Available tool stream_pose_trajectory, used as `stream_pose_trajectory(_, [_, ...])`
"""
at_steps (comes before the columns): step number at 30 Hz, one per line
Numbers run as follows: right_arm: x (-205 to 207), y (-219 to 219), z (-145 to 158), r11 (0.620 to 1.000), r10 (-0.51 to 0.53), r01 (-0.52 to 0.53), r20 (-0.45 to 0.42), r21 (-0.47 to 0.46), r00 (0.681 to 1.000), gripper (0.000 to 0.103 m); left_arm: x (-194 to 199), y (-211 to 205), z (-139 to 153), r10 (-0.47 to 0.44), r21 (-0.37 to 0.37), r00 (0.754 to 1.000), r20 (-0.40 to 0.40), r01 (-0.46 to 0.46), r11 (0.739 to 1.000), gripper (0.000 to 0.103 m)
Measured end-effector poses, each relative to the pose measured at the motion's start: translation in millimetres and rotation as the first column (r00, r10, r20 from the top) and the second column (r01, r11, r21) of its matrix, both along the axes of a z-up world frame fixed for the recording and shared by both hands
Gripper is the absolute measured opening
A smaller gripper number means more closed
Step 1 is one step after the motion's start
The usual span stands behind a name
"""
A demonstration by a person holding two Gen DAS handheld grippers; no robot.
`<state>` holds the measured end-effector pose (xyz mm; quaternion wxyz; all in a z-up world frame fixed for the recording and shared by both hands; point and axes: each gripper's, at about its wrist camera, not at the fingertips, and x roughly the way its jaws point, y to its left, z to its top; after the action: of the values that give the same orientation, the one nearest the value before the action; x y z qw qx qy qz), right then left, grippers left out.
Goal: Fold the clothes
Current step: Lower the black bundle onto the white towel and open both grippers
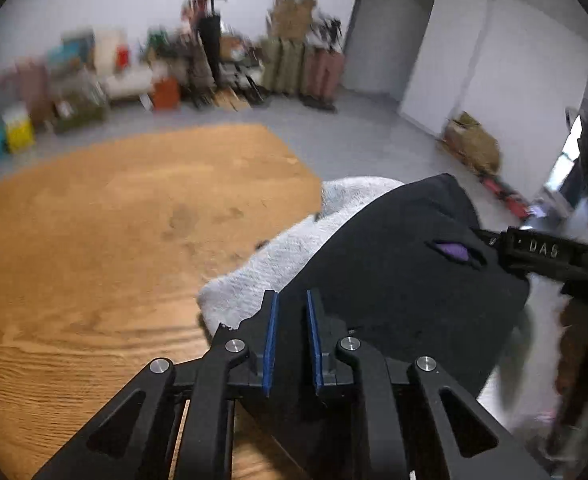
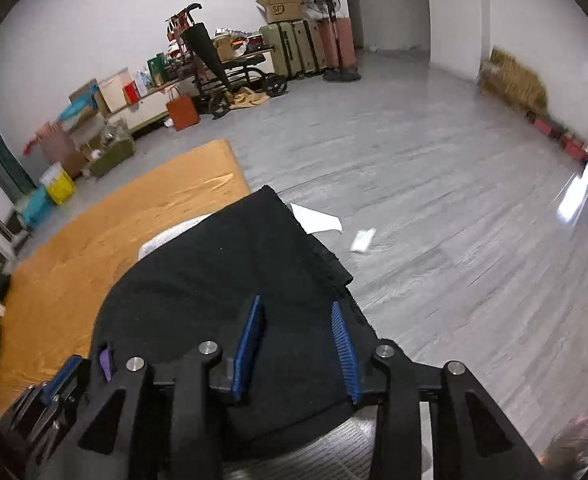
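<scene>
A folded black garment (image 1: 393, 264) lies on a white fluffy towel (image 1: 262, 264) at the right edge of the wooden table (image 1: 94, 240). It carries a small purple tag (image 1: 451, 250). My left gripper (image 1: 292, 300) hovers at the near edge of the black garment, its blue pads a narrow gap apart with black cloth between them. My right gripper (image 2: 297, 308) is open above the same black garment (image 2: 222, 280), nothing between its pads. The right gripper's black body also shows in the left wrist view (image 1: 549, 252).
The table's right edge drops to a grey floor (image 2: 453, 200) with white paper scraps (image 2: 361, 240). Boxes, suitcases (image 2: 305, 48) and a cart stand along the far wall. The left gripper shows at lower left in the right wrist view (image 2: 58, 384).
</scene>
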<state>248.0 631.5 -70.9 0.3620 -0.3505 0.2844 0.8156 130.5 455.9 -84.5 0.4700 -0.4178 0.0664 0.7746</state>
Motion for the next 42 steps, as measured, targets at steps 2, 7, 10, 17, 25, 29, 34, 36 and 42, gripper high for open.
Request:
stream_pose_trajectory(2, [12, 0, 14, 0.999, 0.005, -0.007, -0.056, -0.036, 0.998, 0.032, -21, -14, 11, -0.002, 0.011, 0.985, 0.173, 0.0, 1.0, 0.015])
stream_pose_trajectory(7, [14, -60, 54, 0.972, 0.22, -0.212, -0.075, 0.097, 0.973, 0.037, -9, -26, 50, -0.036, 0.037, 0.959, 0.281, 0.026, 0.999, 0.015])
stream_pose_trajectory(10, [2, -82, 35, 0.952, 0.291, -0.293, 0.035, 0.085, 0.956, 0.036, 11, -10, 33, -0.116, -0.016, 0.941, 0.317, 0.127, 0.992, 0.015])
stream_pose_trajectory(17, [-9, -107, 11, 0.936, 0.279, -0.316, 0.223, 0.152, 0.934, 0.034, 14, -1, 14, -0.102, -0.064, 0.928, 0.359, 0.134, 0.989, 0.014])
stream_pose_trajectory(25, [-21, -127, 50, 0.898, 0.341, -0.403, 0.297, 0.178, 0.892, 0.038, 26, -19, 38, -0.141, -0.039, 0.938, 0.318, 0.162, 0.986, 0.014])
stream_pose_trajectory(29, [-14, -104, 16, 0.935, 0.31, -0.346, 0.297, 0.074, 0.903, 0.038, 34, -3, 19, -0.153, -0.083, 0.941, 0.301, 0.186, 0.979, 0.014])
stream_pose_trajectory(34, [16, -96, 13, 0.965, 0.26, -0.264, 0.138, 0.007, 0.956, 0.038, 39, -5, 14, -0.143, -0.093, 0.953, 0.266, 0.172, 0.981, 0.014])
stream_pose_trajectory(36, [34, -105, 26, 0.967, 0.249, -0.253, 0.093, 0.027, 0.964, 0.04, 43, -14, 23, -0.132, -0.098, 0.96, 0.249, 0.16, 0.982, 0.015])
stream_pose_trajectory(42, [66, -130, 71, 0.961, 0.244, -0.243, 0.009, 0.135, 0.97, 0.055, 58, -41, 51, -0.121, -0.066, 0.974, 0.194, 0.136, 0.989, 0.056])
